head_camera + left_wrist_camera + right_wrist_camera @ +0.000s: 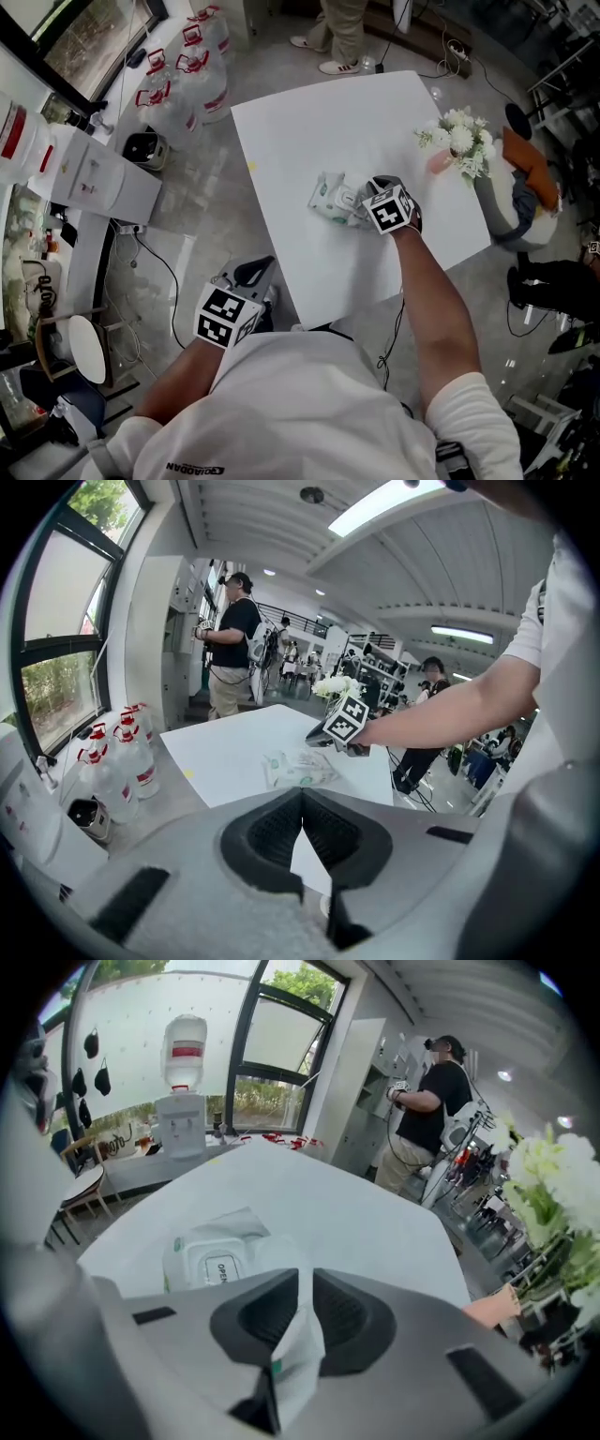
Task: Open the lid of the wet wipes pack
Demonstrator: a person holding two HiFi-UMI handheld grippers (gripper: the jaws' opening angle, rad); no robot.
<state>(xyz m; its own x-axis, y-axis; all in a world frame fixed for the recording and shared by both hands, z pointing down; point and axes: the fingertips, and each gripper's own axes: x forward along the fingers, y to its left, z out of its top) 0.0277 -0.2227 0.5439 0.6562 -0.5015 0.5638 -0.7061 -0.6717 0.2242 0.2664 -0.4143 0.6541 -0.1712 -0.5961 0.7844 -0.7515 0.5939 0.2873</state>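
Note:
The wet wipes pack (pixel 330 199) lies near the middle of the white table (pixel 309 122), pale green and white. In the right gripper view its white flip lid (pixel 220 1262) is down, with "OPEN" printed on it. My right gripper (pixel 356 210) is at the pack's right end. A crumpled end of the wrapper (pixel 292 1354) fills the narrow gap between its jaws (pixel 306 1288). My left gripper (pixel 253 274) hangs off the table's near edge, well away from the pack. Its jaws (pixel 302 803) meet with nothing between them. From there I see the pack (pixel 300 767) and the right gripper (pixel 326 739) beside it.
White flowers in a vase (pixel 461 141) stand at the table's right edge. Several water bottles (pixel 183 80) and a water dispenser (pixel 94 173) stand on the floor to the left. A person (pixel 342 28) stands beyond the table's far side. Cables cross the floor.

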